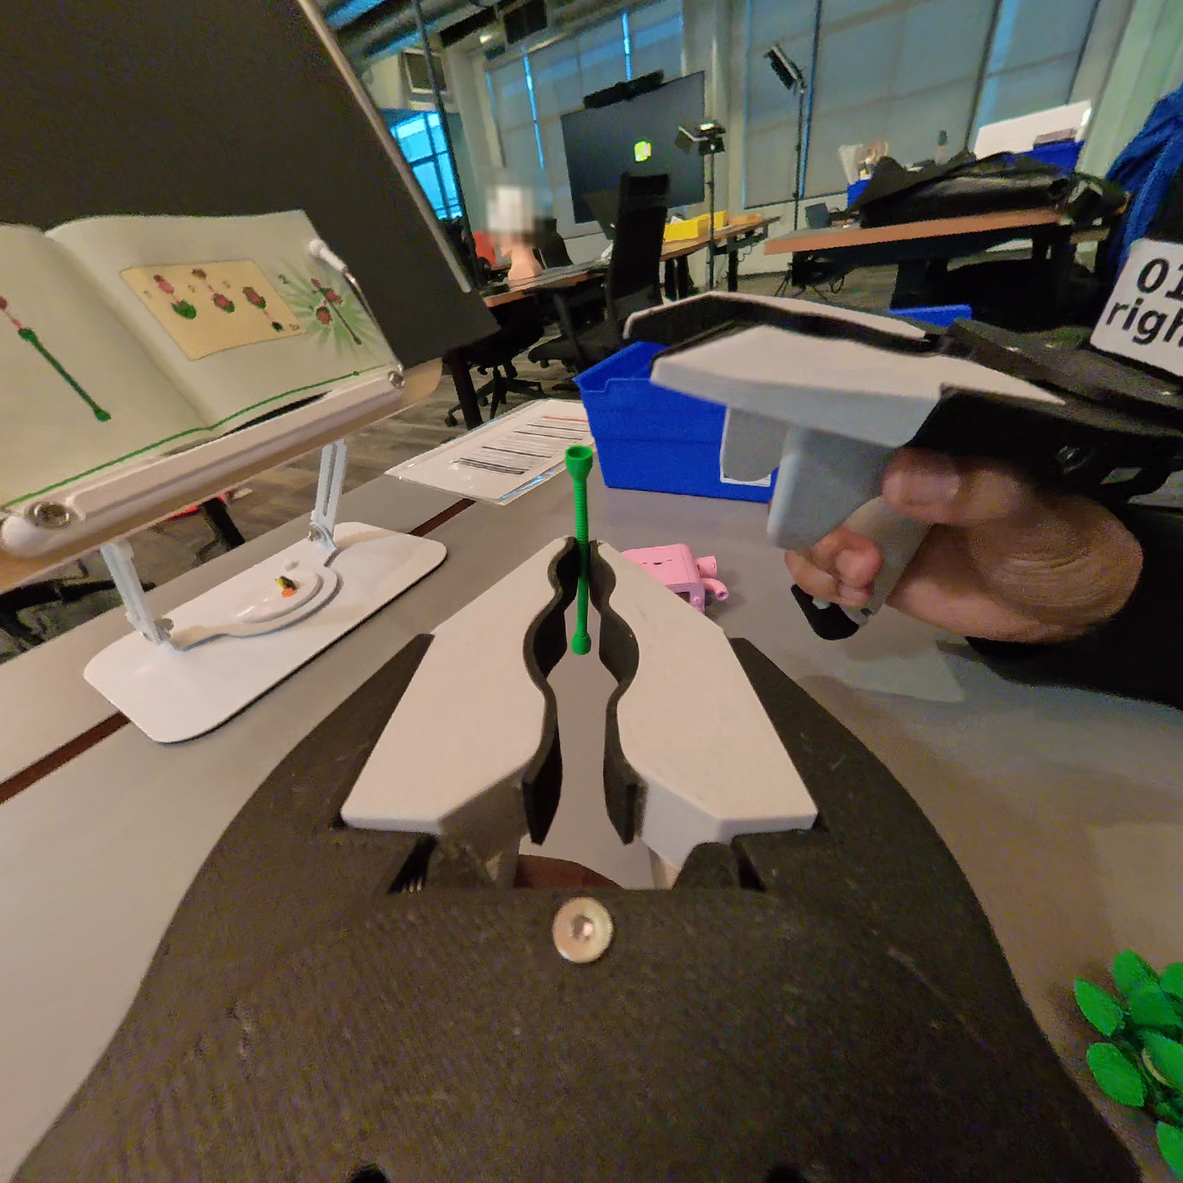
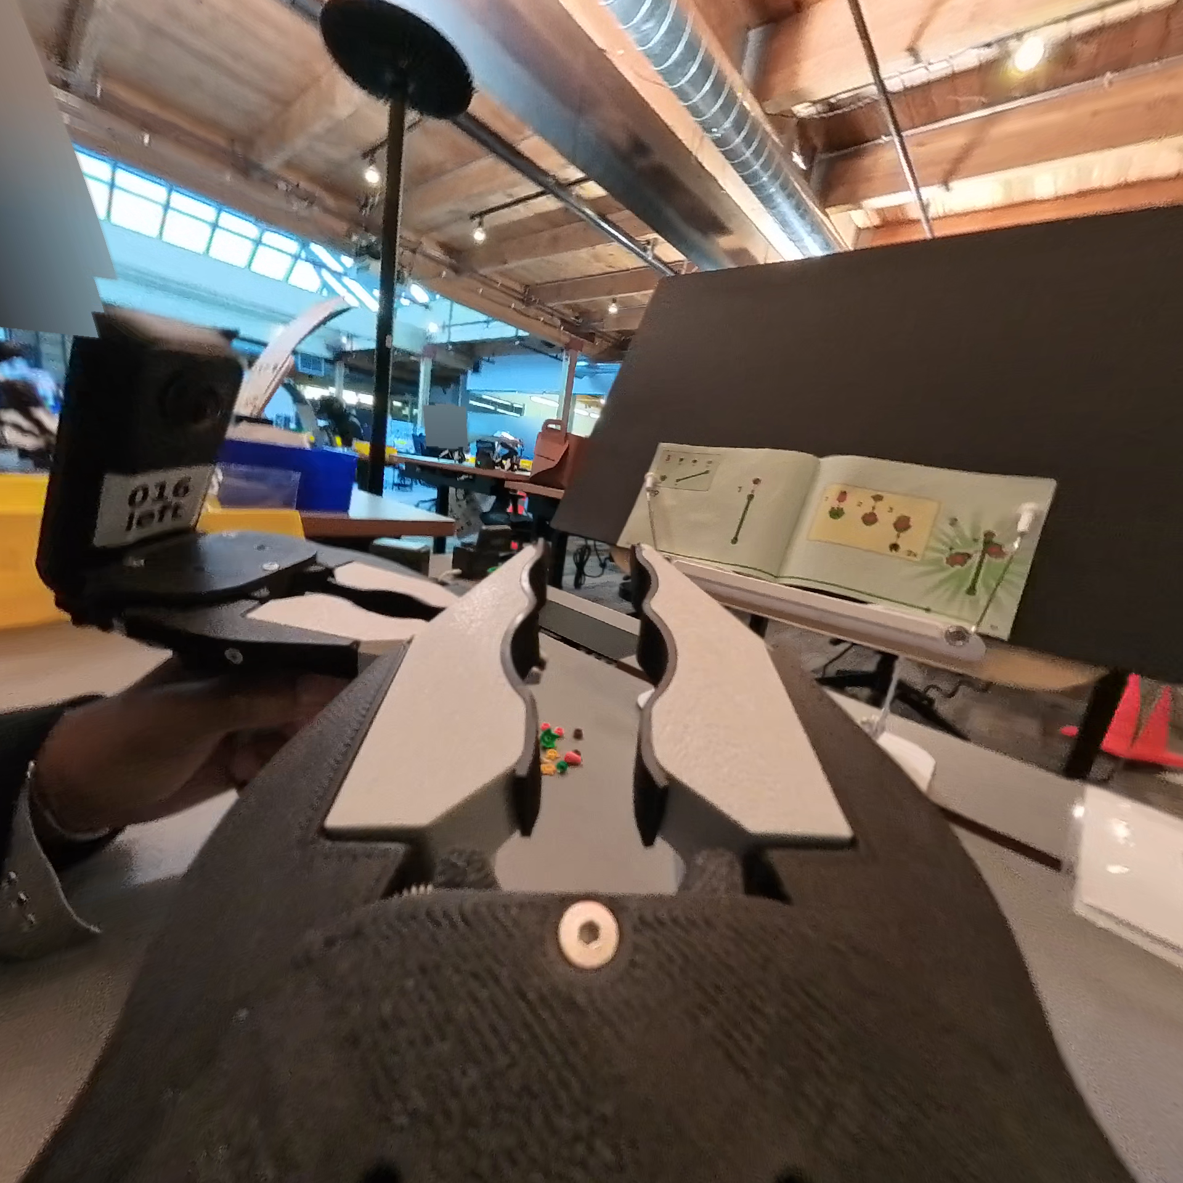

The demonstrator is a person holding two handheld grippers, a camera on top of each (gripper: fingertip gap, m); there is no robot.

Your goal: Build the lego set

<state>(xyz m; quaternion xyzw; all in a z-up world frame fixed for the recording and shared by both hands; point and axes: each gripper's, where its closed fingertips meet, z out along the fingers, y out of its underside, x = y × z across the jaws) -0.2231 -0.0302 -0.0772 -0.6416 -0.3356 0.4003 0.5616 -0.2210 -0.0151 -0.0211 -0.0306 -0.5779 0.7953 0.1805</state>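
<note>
My left gripper (image 1: 582,554) is shut on a thin green stem rod (image 1: 580,499), which it holds upright by its middle at the fingertips, above the grey table (image 1: 864,755). My right gripper (image 2: 590,554) is open and empty. It also shows in the left wrist view (image 1: 643,349), held by a hand up and to the right of the stem. A small pile of red, green and orange lego pieces (image 2: 558,752) lies on the table beyond the right fingers. The left gripper shows at the left of the right wrist view (image 2: 410,605).
An open instruction booklet (image 1: 160,333) sits on a white stand (image 1: 256,634) at the left. A pink piece (image 1: 672,570) lies past the left fingertips. Green leaf pieces (image 1: 1139,1050) lie near right. A blue bin (image 1: 640,422) and a printed sheet (image 1: 512,448) are farther back. One gripper's finger ends stand about 6 cm off the other's.
</note>
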